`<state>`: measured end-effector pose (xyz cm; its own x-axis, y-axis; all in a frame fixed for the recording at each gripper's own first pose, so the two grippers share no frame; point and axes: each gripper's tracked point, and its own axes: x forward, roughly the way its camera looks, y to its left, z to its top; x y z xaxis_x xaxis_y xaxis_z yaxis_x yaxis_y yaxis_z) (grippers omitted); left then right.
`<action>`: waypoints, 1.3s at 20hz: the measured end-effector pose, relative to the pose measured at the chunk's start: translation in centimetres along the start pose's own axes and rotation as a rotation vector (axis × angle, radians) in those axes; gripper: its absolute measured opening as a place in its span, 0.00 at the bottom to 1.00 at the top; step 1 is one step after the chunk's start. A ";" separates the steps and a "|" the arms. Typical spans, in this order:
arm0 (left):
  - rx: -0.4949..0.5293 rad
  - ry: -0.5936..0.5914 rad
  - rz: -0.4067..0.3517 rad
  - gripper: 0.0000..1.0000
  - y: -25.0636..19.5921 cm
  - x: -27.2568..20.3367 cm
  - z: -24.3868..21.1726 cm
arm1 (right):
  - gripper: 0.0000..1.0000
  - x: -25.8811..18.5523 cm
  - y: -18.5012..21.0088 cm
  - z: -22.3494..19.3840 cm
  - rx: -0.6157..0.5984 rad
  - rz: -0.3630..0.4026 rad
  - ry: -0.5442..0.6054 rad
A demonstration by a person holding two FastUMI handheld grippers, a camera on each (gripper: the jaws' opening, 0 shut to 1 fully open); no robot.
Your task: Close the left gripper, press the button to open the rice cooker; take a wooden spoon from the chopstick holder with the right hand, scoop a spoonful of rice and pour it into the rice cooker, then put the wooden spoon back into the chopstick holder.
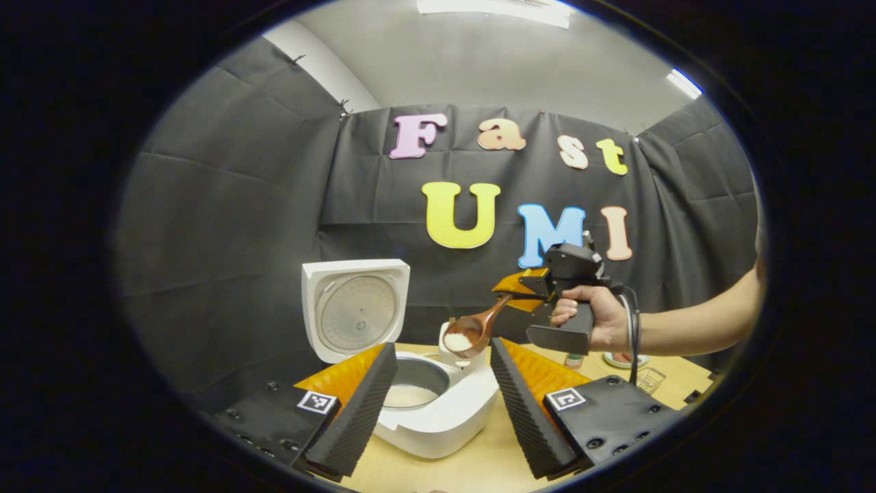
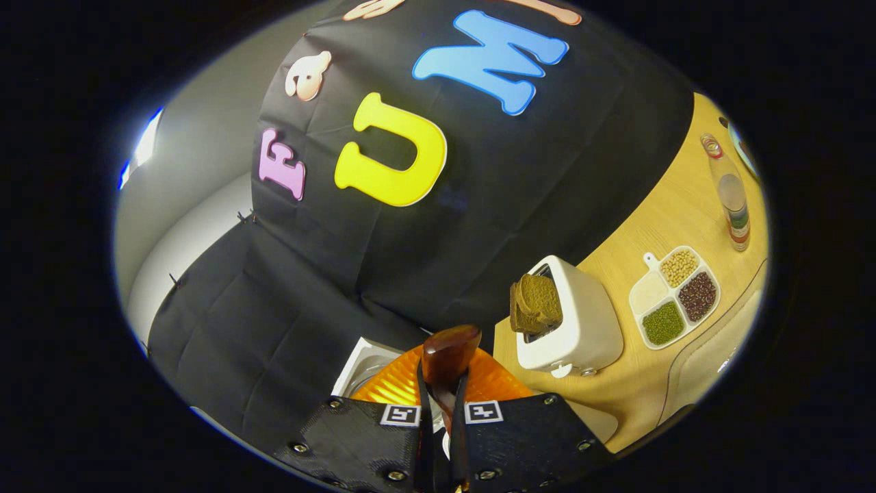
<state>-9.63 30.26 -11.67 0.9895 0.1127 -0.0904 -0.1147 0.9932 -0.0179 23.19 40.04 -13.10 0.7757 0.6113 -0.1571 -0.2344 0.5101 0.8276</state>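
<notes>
**Spoonful of rice held over the open cooker**

Over the desk (image 1: pixel 479 459), in the left gripper view, the rice cooker (image 1: pixel 438 411) sits with its lid (image 1: pixel 356 308) standing upright at the back and its inner pot showing a pale layer at the bottom. The left gripper (image 1: pixel 445 394) hangs just before it, its two fingers spread wide with nothing between them. Beyond the cooker, a hand (image 1: pixel 602 318) holds the right gripper (image 1: pixel 510 298), which clamps the handle of the wooden spoon (image 1: pixel 472 330). The spoon's bowl carries white rice (image 1: pixel 457 340) and hangs above the cooker's far rim, tilted down.

Seen from the right gripper view, the right gripper (image 2: pixel 441 424) has its fingers pressed together on the spoon handle (image 2: pixel 448 356), which rises between them. Farther along the desk (image 2: pixel 657 205) stand a white toaster (image 2: pixel 582 322) with brown bread slices (image 2: pixel 537 301) in its slot, a divided tray of grains and beans (image 2: pixel 674 294) beside it, and a tall jar (image 2: pixel 732 195) near the far edge.
</notes>
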 end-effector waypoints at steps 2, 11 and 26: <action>0.002 0.007 0.011 0.94 0.9 -0.1 -0.5 | 0.09 1.2 0.2 -1.4 -0.031 -0.002 0.022; -0.010 0.028 0.065 0.96 2.9 -1.9 -0.9 | 0.09 8.2 1.7 -7.1 -0.301 -0.016 0.122; -0.029 0.028 0.121 0.93 4.3 -2.9 -1.1 | 0.09 9.4 7.8 -13.2 -0.870 0.116 0.193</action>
<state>-13.05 34.16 -12.55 0.9654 0.2309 -0.1215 -0.2365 0.9710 -0.0343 20.93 57.76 -15.22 0.6255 0.7388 -0.2508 -0.7272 0.6685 0.1559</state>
